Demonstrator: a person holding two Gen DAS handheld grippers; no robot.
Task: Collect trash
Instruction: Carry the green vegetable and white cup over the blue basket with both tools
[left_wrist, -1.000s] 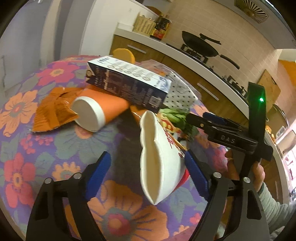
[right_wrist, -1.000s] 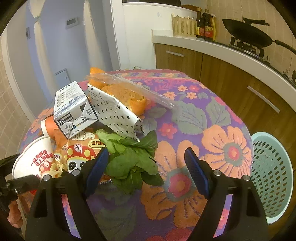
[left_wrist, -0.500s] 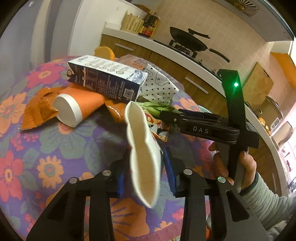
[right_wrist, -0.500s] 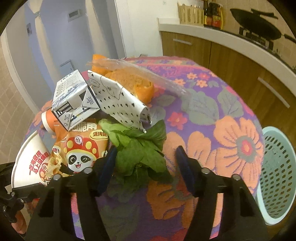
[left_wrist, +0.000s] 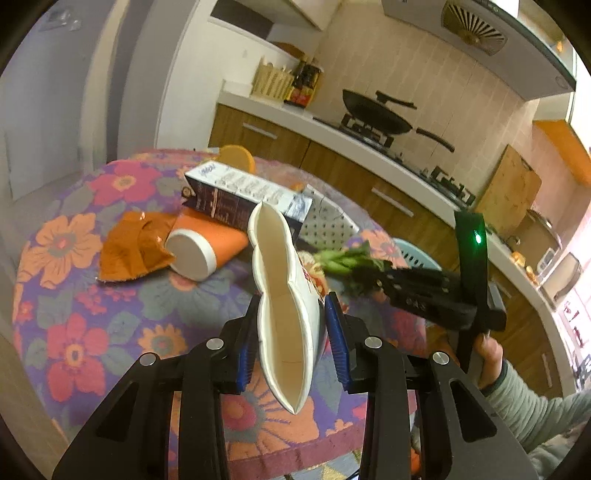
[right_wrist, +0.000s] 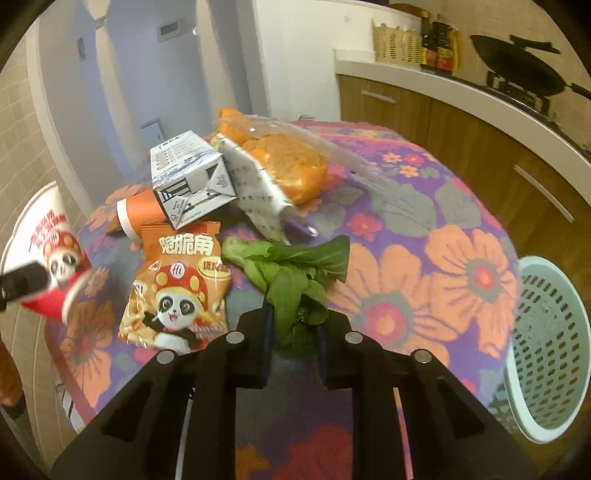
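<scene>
basket (right_wrist: 546, 354) cut off, paper cup (right_wrist: 48, 258) motion-blurred

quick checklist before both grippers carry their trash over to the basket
1. Left gripper clamped on the squashed paper cup: ok, fingers press both sides.
2. Cup clear of the table: ok, it looks lifted.
3. Right gripper on the leafy greens: cannot tell; the fingers are closing around the stems, firmness unconfirmed.
4. Greens free of the snack bag and patterned paper: cannot tell, leaf tips lie close to both.
5. Basket reachable and open: ok, beside the table edge on the right.
6. Milk carton left undisturbed: ok.
</scene>
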